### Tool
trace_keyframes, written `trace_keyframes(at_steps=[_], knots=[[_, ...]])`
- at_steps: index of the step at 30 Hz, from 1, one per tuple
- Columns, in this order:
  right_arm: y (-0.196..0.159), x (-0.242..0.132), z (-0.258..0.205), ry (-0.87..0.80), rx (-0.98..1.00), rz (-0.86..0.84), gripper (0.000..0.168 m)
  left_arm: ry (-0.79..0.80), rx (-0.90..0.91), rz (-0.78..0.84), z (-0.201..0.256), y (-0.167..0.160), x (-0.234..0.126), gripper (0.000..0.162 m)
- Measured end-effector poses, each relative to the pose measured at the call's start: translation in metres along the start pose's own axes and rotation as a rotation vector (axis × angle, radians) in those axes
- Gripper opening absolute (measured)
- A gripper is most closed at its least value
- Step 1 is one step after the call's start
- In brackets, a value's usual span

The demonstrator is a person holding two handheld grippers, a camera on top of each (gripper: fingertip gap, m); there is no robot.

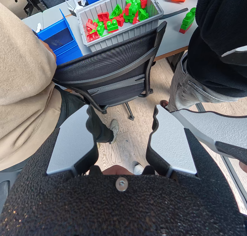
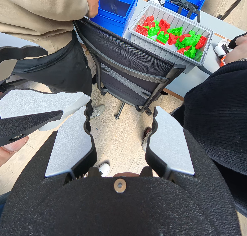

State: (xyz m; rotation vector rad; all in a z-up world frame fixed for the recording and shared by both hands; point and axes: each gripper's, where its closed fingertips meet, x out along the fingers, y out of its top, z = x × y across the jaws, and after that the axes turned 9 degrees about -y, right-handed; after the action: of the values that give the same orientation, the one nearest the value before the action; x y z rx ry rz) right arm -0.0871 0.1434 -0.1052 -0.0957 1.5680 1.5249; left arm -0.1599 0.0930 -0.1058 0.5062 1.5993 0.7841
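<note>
a: both tongs are gaping, grasping nothing — left gripper (image 1: pixel 121 121), right gripper (image 2: pixel 120 122), hanging over the wood floor (image 2: pixel 117 135).
b: grey bin (image 1: pixel 161 10) of red and green blocks (image 1: pixel 113 26) is sitting upper centre, behind the black mesh chair (image 1: pixel 106 67).

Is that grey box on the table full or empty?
Partly full. The grey box holds a loose layer of red and green toy blocks, with bare floor and walls showing.

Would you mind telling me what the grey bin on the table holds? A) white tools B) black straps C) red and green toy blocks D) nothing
C: the grey bin holds loose red and green toy blocks, seen in both wrist views.
</note>
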Motion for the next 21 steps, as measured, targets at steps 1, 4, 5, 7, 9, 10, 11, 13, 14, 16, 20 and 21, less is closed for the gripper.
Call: trace_keyframes(at_steps=[1, 4, 5, 7, 9, 10, 11, 13, 14, 16, 20, 21], knots=[[0.000, 0.000, 0.000, 0.000, 0.000, 0.000, 0.091, 0.000, 0.000, -0.001, 0.000, 0.000, 0.000, 0.087], [0.001, 0.002, 0.000, -0.001, -0.001, 0.001, 0.091, 0.002, 0.001, -0.003, 0.000, 0.000, 0.002, 0.086], [0.000, 0.002, 0.000, 0.000, -0.001, 0.000, 0.091, 0.002, 0.000, -0.005, 0.000, -0.001, 0.003, 0.086], [0.000, 0.003, 0.002, -0.002, 0.001, 0.000, 0.091, 0.001, -0.002, -0.007, 0.000, -0.002, 0.003, 0.086], [-0.002, 0.004, 0.003, -0.015, 0.007, 0.001, 0.091, -0.001, -0.004, -0.010, 0.001, -0.003, 0.004, 0.087], [-0.002, 0.004, 0.004, -0.026, 0.011, 0.003, 0.091, -0.002, -0.007, -0.013, 0.002, -0.004, 0.004, 0.087], [-0.003, 0.004, 0.005, -0.035, 0.011, 0.005, 0.091, -0.001, -0.008, -0.017, 0.003, -0.005, 0.005, 0.087], [-0.006, 0.004, 0.007, -0.056, 0.013, 0.007, 0.091, 0.006, -0.009, -0.028, 0.003, -0.008, 0.007, 0.087], [-0.008, 0.004, 0.008, -0.059, 0.015, 0.005, 0.091, 0.009, -0.012, -0.028, 0.003, -0.009, 0.007, 0.087], [-0.011, 0.004, 0.008, -0.060, 0.015, -0.003, 0.091, 0.009, -0.022, -0.035, 0.003, -0.011, 0.010, 0.087], [-0.014, 0.002, 0.009, -0.056, 0.023, -0.002, 0.091, 0.010, -0.033, -0.034, 0.002, -0.010, 0.012, 0.087], [-0.016, 0.002, 0.009, -0.054, 0.024, -0.008, 0.091, 0.008, -0.036, -0.036, 0.003, -0.010, 0.013, 0.087]])
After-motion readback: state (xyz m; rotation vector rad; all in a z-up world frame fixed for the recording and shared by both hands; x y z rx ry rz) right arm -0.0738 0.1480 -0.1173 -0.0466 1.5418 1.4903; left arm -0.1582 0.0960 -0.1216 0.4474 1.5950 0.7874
